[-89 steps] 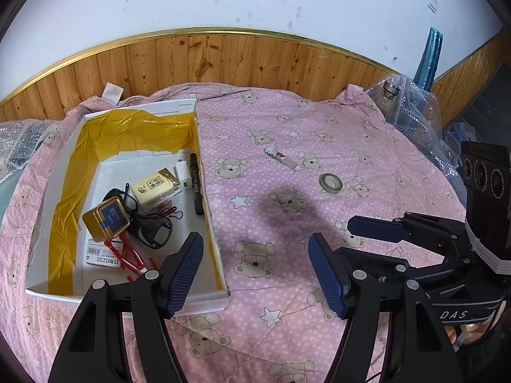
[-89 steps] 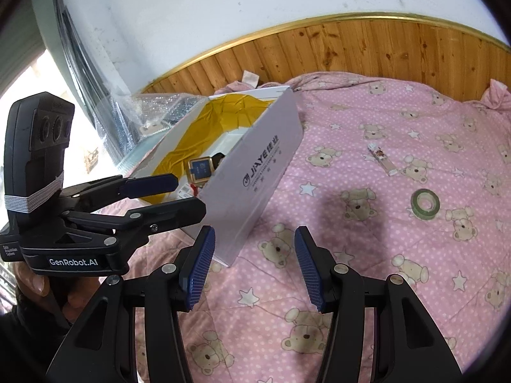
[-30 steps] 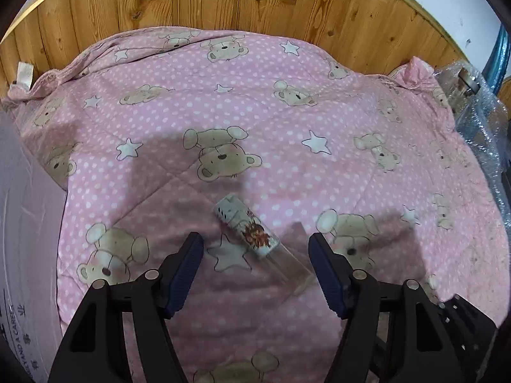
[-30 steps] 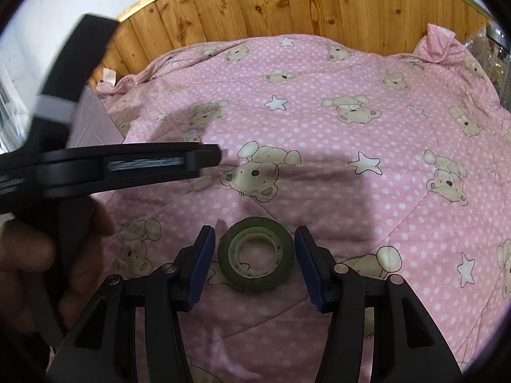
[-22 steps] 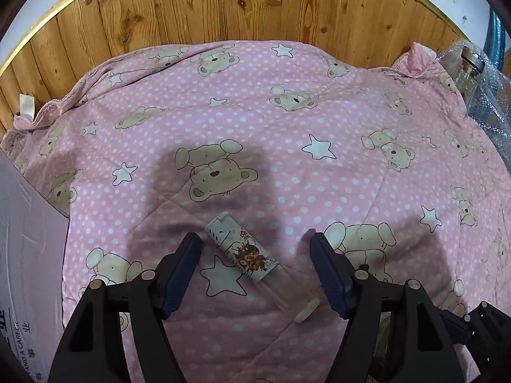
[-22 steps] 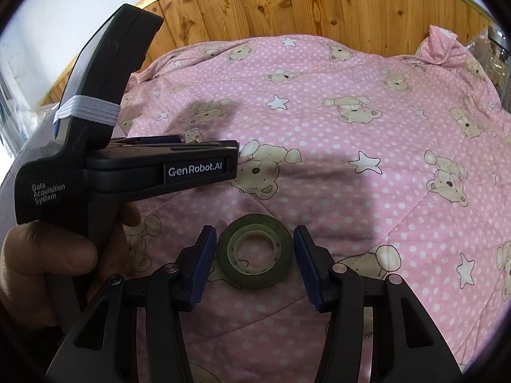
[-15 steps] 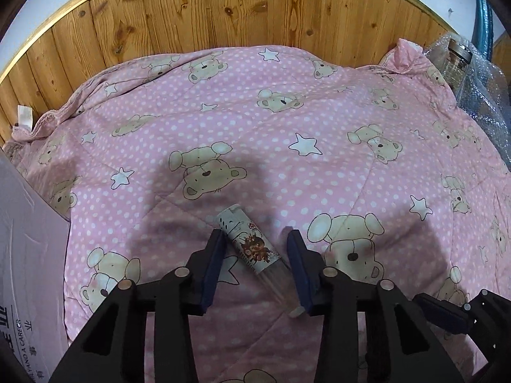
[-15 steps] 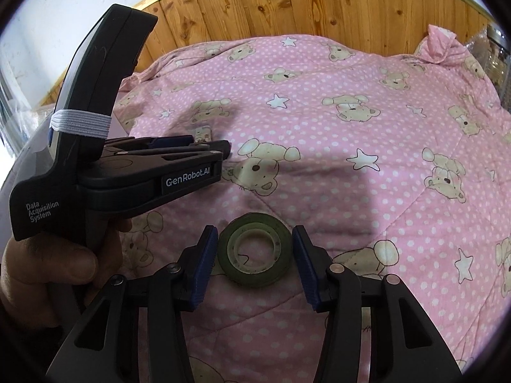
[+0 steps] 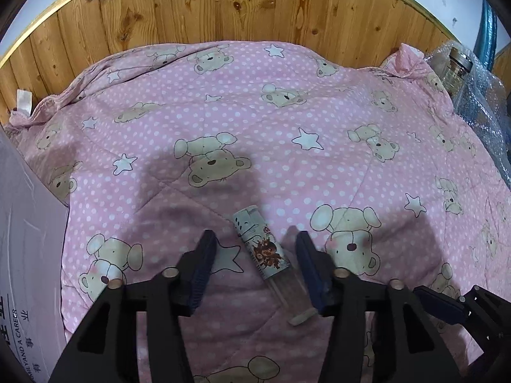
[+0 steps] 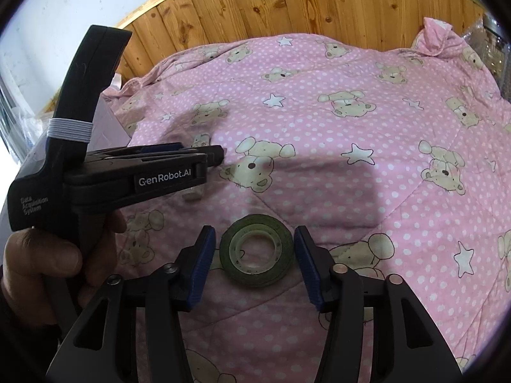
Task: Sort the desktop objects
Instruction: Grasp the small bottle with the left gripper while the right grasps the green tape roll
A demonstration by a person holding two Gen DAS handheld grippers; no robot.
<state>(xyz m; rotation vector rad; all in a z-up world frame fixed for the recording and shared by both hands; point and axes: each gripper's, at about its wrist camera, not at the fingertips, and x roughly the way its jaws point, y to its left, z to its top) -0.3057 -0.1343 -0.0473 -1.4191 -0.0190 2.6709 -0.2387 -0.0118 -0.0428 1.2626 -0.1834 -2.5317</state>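
A white lighter (image 9: 260, 249) with a cartoon print and a clear end lies slantwise on the pink bear quilt (image 9: 287, 127). My left gripper (image 9: 255, 239) is low over it, with one finger on each side. Quilt shows between the left finger and the lighter, so the gripper is open. A green tape roll (image 10: 255, 250) lies flat on the quilt. My right gripper (image 10: 254, 234) straddles it with narrow gaps on both sides, open. In the right wrist view a hand holds the left gripper (image 10: 217, 154), which hides most of the lighter (image 10: 194, 194).
The white cardboard box wall (image 9: 25, 239) stands at the left edge. A glass jar (image 9: 458, 65) in bubble wrap sits at the far right, past the quilt. A wood-panelled wall (image 9: 239, 9) closes the back. The right gripper's fingers (image 9: 444, 306) show at the lower right.
Three seconds ago both grippers were by the box; they have since moved over the quilt. In the last second the left fingers narrowed around the lighter. The right gripper has held still around the tape.
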